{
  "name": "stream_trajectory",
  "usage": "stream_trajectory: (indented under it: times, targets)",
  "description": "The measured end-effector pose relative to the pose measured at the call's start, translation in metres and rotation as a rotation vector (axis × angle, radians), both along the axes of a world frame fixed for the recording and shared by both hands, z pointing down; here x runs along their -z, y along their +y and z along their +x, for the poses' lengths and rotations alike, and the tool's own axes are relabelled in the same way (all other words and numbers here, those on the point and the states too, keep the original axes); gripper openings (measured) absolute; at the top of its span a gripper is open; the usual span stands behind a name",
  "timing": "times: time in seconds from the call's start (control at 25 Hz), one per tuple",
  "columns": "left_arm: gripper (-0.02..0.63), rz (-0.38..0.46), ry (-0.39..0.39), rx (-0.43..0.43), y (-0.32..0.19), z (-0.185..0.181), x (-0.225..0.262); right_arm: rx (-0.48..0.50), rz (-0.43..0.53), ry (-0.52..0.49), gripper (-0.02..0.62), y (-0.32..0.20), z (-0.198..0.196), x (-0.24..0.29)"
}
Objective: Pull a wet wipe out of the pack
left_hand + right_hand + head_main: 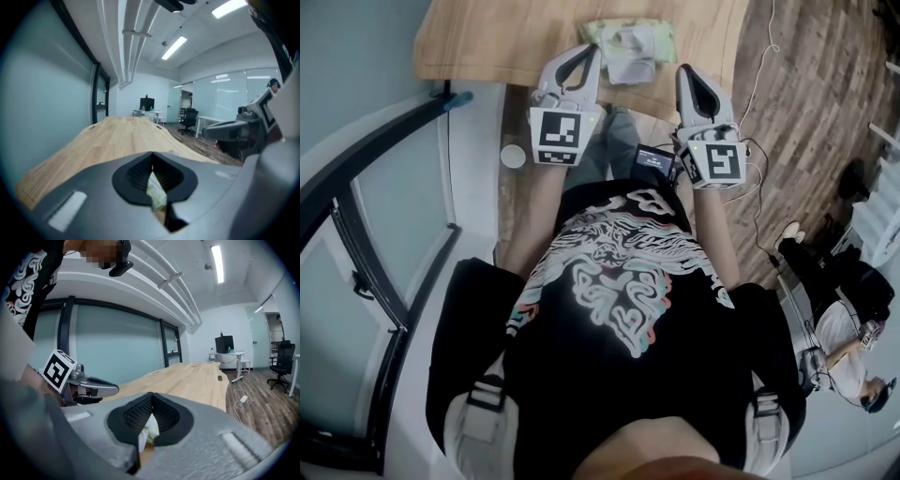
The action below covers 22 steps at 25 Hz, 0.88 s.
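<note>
Holding left gripper [592,52] and right gripper [684,73] side by side over near edge of wooden table [487,42], forearms reaching forward, both pointing far and slightly down, jaws pressing together on nothing, wet wipe pack [630,42] lying between tips, just right of left one.

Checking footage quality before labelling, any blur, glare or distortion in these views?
Head view: dim, fisheye-bent edges, wet wipe pack small but clear. Left gripper view: dark rounded corners, glaring ceiling lights. Right gripper view: same curving, mosaic patch at top.
</note>
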<state>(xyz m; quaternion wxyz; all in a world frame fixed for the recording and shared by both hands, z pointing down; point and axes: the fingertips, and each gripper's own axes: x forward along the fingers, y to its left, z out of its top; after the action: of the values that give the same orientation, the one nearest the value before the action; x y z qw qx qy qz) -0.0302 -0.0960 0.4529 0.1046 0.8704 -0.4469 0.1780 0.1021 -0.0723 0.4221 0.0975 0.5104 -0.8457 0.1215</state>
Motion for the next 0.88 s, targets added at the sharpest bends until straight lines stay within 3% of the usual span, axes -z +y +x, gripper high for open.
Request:
stream_trajectory:
  times: [0.4,0.64,0.88]
  targets:
    - [-0.009,-0.064,-0.036,-0.038,-0.008,0.016,-0.030,0.044,-0.044,0.020,-0.002,-0.014,-0.005,-0.026]
    - [0.020,-0.104,-0.043,-0.057,-0.015,0.025,-0.044,0.044,-0.109,0.042,-0.002,-0.022,-0.005,-0.040]
    - [0.051,-0.142,-0.075,-0.094,-0.018,0.037,-0.057,0.090,-0.107,0.027,-0.002,-0.031,-0.014,-0.050]
